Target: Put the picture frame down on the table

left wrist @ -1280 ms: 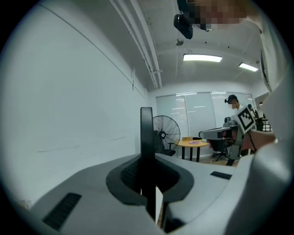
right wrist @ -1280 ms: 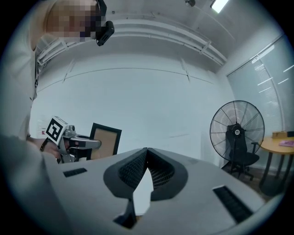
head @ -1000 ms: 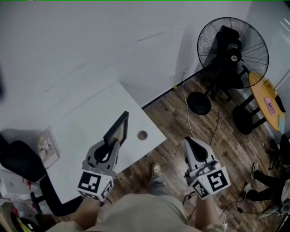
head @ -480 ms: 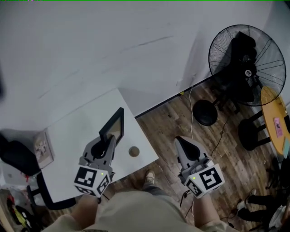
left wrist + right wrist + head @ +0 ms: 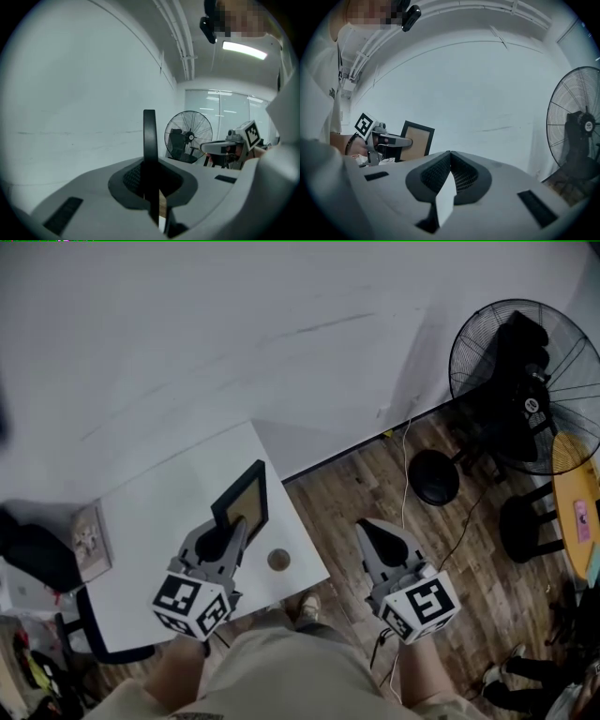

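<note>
**Status.** Carrying step, judged not yet finished: the black-rimmed rectangular picture frame with a tan panel [image 5: 246,502] stands upright over the right half of the table, at centre left of the head view. Whether its lower edge touches the top cannot be told. The next move seems to call for lowering it squarely onto bare tabletop, clear of the round disc, then easing the grip only once it rests.

**Items, by size.**
1. Plain white wall [image 5: 234,334], matt and smooth; upper frame.
2. Brown wood-plank floor [image 5: 356,493], grained; right and lower right.
3. White rectangular table [image 5: 159,521], smooth and flat-topped; left of centre.
4. Black pedestal fan with a round wire cage [image 5: 525,381]; upper right.
5. The picture frame, thin and rigid, likely to tip if let go tilted.
6. Left gripper [image 5: 228,538], grey moulded plastic with dark ribbed pads, pinching the frame by its thin edge; lower left.
7. Right gripper [image 5: 373,532], same make, jaws pressed together on nothing, hanging over the floor well apart from the table; lower centre right.
8. Small brown round disc [image 5: 278,560], flat on the table just beside the left gripper.
</note>
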